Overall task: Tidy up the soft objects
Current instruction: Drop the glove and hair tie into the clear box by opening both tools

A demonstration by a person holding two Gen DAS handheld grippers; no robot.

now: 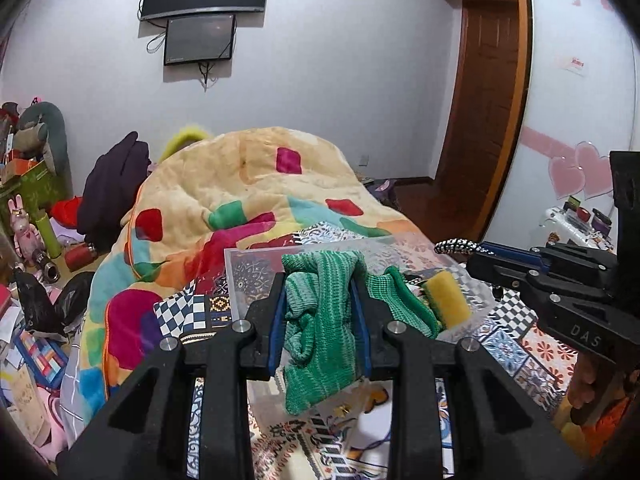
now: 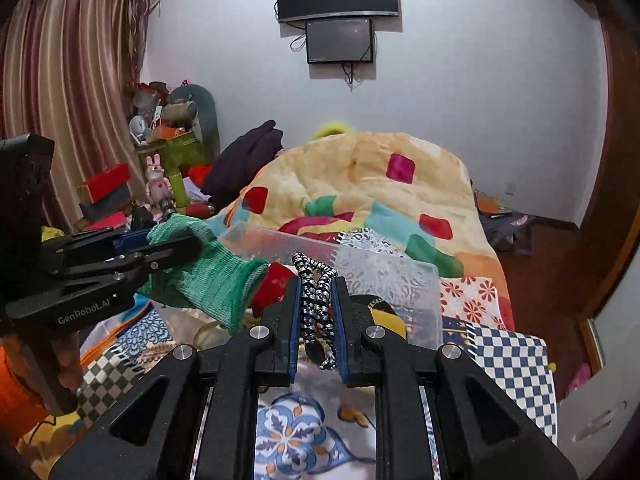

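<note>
My left gripper (image 1: 319, 280) is shut on a green knitted cloth (image 1: 320, 332) and holds it over a clear plastic box (image 1: 256, 256) on the bed. The cloth hangs down between the fingers, and its cuff (image 1: 400, 300) drapes into the box beside a yellow sponge (image 1: 448, 296). My right gripper (image 2: 316, 284) is shut on a black-and-white braided cord (image 2: 316, 300) above the same box (image 2: 384, 272). In the right wrist view the left gripper (image 2: 176, 248) and green cloth (image 2: 216, 276) are at the left. A red soft item (image 2: 276, 280) lies in the box.
A rumpled colourful quilt (image 1: 248, 184) is heaped behind the box. The bed has a patterned patchwork cover (image 2: 512, 356). Clutter, boxes and toys (image 1: 28, 200) fill the floor at the left. A wooden door (image 1: 484, 100) is at the right.
</note>
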